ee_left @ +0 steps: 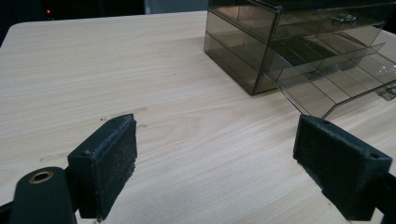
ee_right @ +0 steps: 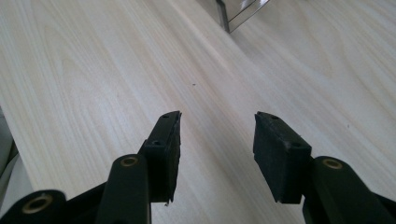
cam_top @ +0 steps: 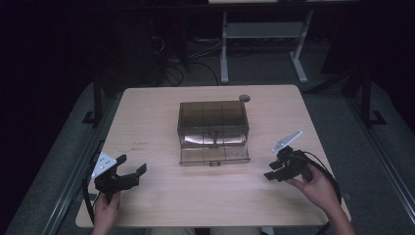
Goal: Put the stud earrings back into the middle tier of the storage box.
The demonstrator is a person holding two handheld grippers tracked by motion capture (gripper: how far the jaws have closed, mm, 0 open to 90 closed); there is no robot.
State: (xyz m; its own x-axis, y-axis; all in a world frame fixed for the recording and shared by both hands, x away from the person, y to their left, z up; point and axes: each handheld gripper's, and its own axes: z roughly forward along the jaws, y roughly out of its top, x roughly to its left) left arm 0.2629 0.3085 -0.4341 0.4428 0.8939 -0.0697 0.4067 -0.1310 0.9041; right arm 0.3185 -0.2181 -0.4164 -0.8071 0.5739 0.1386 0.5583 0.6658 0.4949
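Tool, left (cam_top: 131, 172): black two-jaw hand-held unit with a grey three-cornered plate on top, held low over the near left part of the worktop (cam_top: 161, 205). Jaws spread wide, nothing between them; in the left gripper view the padded faces stand far apart over bare wood.

Tool, right (cam_top: 272, 171): same pattern, cable trailing, held over the near right part of the worktop and pointed toward the middle. Jaws parted, less widely than the left, and holding nothing; the right gripper view shows bare wood between the pads.

Item: smoke-tinted clear plastic drawer cabinet (cam_top: 212, 120), box-shaped, with internal dividers, standing at the centre of the worktop, well apart from both tools. Its lowest drawer (cam_top: 214, 155) is pulled out toward the person; a small handle sits at its front edge. Compartments in the open drawer look empty, though the tint makes this hard to confirm.

Handling, by judgement: light, rigid, thin-walled plastic; smooth and likely slippery under the pads; liable to slide on the wood if pushed on one side alone. Best hold is probably the small front handle for the drawer, with the other tool steadying the cabinet's side or top. Excess squeeze could crack a wall.

Surface: pale wood-grain worktop with a round grommet (cam_top: 244, 98) at the far edge.
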